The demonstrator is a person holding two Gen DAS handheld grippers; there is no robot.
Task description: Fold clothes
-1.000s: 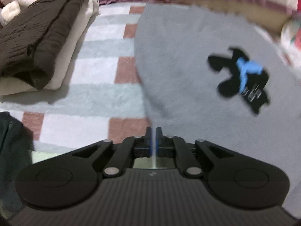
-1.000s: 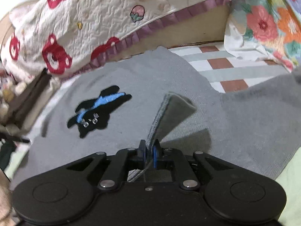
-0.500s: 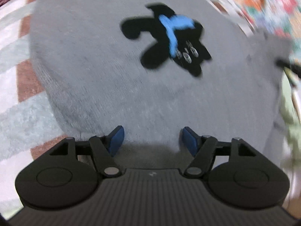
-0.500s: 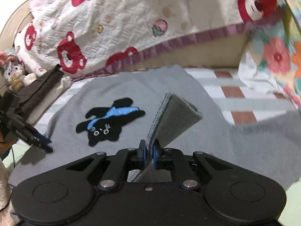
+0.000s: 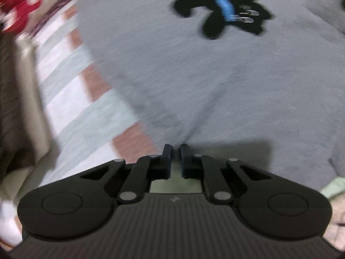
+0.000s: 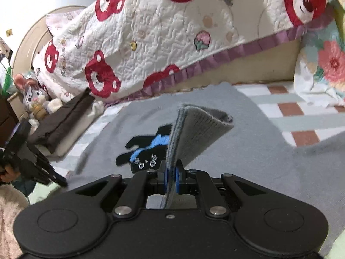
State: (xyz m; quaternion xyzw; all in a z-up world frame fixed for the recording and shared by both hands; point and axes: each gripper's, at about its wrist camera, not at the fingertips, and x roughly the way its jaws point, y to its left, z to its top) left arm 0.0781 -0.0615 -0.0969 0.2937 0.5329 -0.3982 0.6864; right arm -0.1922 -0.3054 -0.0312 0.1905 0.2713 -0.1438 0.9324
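grey sweater spread flat on bed, black-cat print up | right claw clamped on raised cuff, just right of print | left claw pinched shut on hem below print | sleeve crosses toward print

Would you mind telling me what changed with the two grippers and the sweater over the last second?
The left gripper let go, opened, then shut again on the gray sweater's near edge. The right gripper stayed clamped on the ribbed cuff, lifting it slightly higher. The folded brown garment stayed put.
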